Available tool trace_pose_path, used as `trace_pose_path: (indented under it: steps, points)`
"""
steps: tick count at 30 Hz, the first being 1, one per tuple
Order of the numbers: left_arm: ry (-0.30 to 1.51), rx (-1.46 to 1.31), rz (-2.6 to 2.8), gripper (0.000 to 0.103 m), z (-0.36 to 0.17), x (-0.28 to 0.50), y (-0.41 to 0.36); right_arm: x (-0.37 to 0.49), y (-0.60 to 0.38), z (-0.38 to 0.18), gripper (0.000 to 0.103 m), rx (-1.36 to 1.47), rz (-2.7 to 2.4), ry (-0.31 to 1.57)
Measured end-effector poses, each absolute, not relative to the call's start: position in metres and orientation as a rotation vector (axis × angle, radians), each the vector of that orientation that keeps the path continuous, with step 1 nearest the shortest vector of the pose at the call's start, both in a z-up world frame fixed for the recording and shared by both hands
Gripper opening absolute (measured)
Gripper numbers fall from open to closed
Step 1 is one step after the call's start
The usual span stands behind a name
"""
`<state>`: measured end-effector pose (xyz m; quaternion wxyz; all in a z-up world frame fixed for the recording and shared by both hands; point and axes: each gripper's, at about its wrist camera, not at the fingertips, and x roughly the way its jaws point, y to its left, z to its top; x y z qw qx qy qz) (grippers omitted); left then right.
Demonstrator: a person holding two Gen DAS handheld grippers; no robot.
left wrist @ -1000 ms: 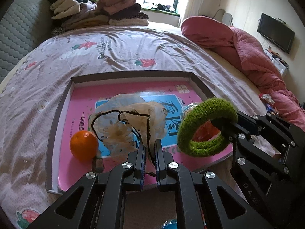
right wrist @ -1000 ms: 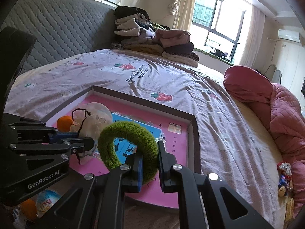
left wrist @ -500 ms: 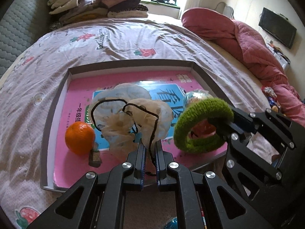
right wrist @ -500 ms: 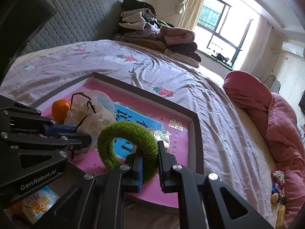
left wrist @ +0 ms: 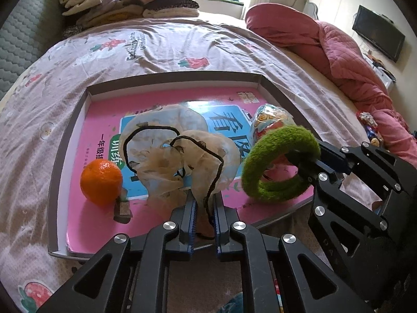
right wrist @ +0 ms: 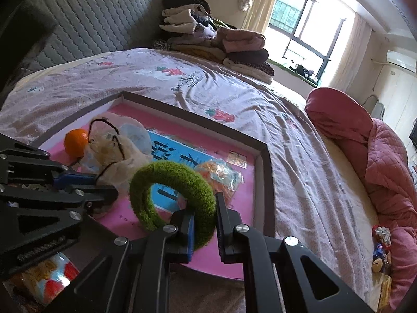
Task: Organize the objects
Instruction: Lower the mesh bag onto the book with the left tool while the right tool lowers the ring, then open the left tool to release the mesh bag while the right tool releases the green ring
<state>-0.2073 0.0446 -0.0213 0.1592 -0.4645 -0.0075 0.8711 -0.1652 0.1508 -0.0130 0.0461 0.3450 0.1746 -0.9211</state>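
Here both tools are loaded over the near edge of the tray [left wrist: 68, 140], which lies on the bed [left wrist: 161, 44]. The left tool [left wrist: 202, 210] is pinched nearly closed on the pouch [left wrist: 182, 156], a thin gauze bag with a black cord; most of its cloth slumps on the pink tray floor just beside the orange [left wrist: 101, 182]. The right tool [right wrist: 204, 224] clamps the green ring [right wrist: 172, 195] by its rim, so the ring stands on edge, tilted, with its lower side close to the tray floor in front of the snack pack [right wrist: 221, 174]; whether it touches is unclear.

The step looks like setting both things down in the tray. To do it well, I would lower each tool until its load rests on the floor before loosening the grip. The ring, freed while upright, may roll or topple onto the snack pack, so lay it flat first. The pouch's cord sits between the left tool's pads and could snag, so open fully and back straight out.
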Motion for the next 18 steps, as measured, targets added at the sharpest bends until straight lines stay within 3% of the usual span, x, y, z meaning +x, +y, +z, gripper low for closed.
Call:
trace_pose_path:
  steps: [10, 18]
  points:
    - [-0.016, -1.289, 2.5, 0.02, -0.016, -0.205, 0.045, -0.168, 0.166, -0.009, 0.014, 1.075, -2.833, 0.418]
    - [-0.028, -1.276, 2.506, 0.026, -0.012, -0.203, 0.045, -0.168, 0.177, -0.005, 0.025, 1.1, -2.83, 0.31]
